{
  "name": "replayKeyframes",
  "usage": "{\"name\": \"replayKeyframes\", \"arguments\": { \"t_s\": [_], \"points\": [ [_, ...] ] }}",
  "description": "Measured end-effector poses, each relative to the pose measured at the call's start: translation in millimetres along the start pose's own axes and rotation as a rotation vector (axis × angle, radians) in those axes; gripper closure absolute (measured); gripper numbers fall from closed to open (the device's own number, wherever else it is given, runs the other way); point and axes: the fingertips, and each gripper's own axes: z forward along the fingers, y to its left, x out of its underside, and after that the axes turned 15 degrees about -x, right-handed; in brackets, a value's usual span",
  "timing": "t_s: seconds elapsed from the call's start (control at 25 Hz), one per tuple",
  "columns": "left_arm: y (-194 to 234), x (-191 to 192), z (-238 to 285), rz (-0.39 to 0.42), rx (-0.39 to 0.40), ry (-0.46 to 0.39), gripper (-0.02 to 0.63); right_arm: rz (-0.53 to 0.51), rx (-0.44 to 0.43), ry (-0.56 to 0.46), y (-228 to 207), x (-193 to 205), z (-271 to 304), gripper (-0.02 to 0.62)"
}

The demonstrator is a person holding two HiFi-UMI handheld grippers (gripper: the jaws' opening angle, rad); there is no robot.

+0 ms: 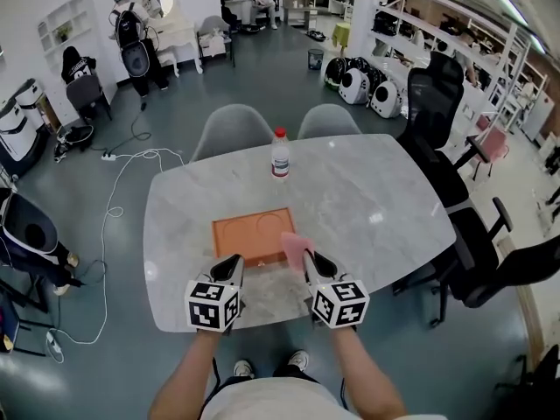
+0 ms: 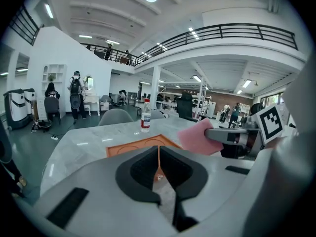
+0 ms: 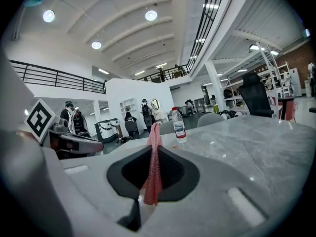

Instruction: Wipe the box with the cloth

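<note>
Two grippers at the near edge of one orange box [image 1: 254, 234]: left gripper [image 1: 237, 260] pinched together, empty; right gripper [image 1: 308, 257] clamping one pink cloth [image 1: 293, 244]. One bottle [image 1: 279, 154] upright beyond, on one marble table [image 1: 376, 208].

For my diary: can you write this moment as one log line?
left claw: shut, empty | right claw: shut on cloth | cloth: at box near-right corner

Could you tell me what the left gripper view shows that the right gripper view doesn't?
Left only: the left gripper shut on nothing, the orange box flat beyond it. Right only: the pink cloth edge-on, pinched in the right gripper. Both: the water bottle on the marble table.
</note>
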Motion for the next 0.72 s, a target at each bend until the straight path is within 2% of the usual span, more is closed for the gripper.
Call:
{"name": "replayKeyframes", "arguments": {
  "t_s": [0.44,0.72],
  "points": [
    [50.1,-6.9,-36.2,0.024,-0.033,-0.049,0.591,-0.075,-0.004,-0.042,49.8,-36.2,1.5,0.578],
    [62.2,-6.7,-44.7,0.035,-0.029,-0.069,0.591,-0.096,0.020,-0.047,60.9,-38.1,0.5,0.578]
  ]
}}
